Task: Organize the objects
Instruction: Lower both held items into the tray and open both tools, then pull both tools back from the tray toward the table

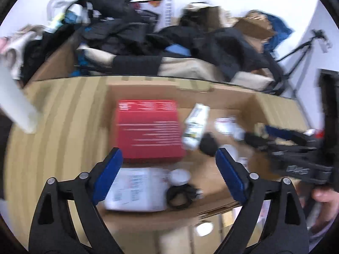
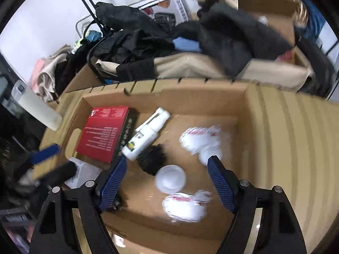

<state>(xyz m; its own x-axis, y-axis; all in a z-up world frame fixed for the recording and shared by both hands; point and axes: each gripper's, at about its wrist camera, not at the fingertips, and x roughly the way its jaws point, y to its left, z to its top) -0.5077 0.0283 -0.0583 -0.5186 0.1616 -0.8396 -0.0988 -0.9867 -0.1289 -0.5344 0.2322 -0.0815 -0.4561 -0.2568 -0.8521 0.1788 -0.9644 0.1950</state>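
The left tool (image 1: 169, 158) hangs with its blue-padded fingers spread wide and nothing between them, above the near part of an open cardboard box (image 1: 211, 89). The right tool (image 2: 166, 169) is likewise spread wide and empty, poised over the same box (image 2: 245, 105); in the left wrist view it (image 1: 260, 134) enters from the right edge, blurred, with the person's hand (image 1: 326, 196) gripping it.

Directly below the right tool lies a round white lid (image 2: 170, 181), touching a black fuzzy clump (image 2: 151, 158). Just nearer is a white packet with red print (image 2: 186, 205), and a second such packet (image 2: 200, 138) lies farther off toward the box's right wall. A white spray bottle (image 2: 146, 133) lies on its side between the clump and a red box (image 2: 101, 133), which rests flat at the box's left end. In the left wrist view the red box (image 1: 148, 129) lies ahead between the fingers, the bottle (image 1: 196, 124) beside it to the right, and a white labelled package (image 1: 135, 188) sits near the front wall next to a coiled black cable (image 1: 180, 194).

The cardboard box stands on a light striped bench (image 2: 296, 137). Behind it is a heap of dark clothing (image 2: 135, 42) and more cardboard boxes (image 2: 271, 14) against a white wall.
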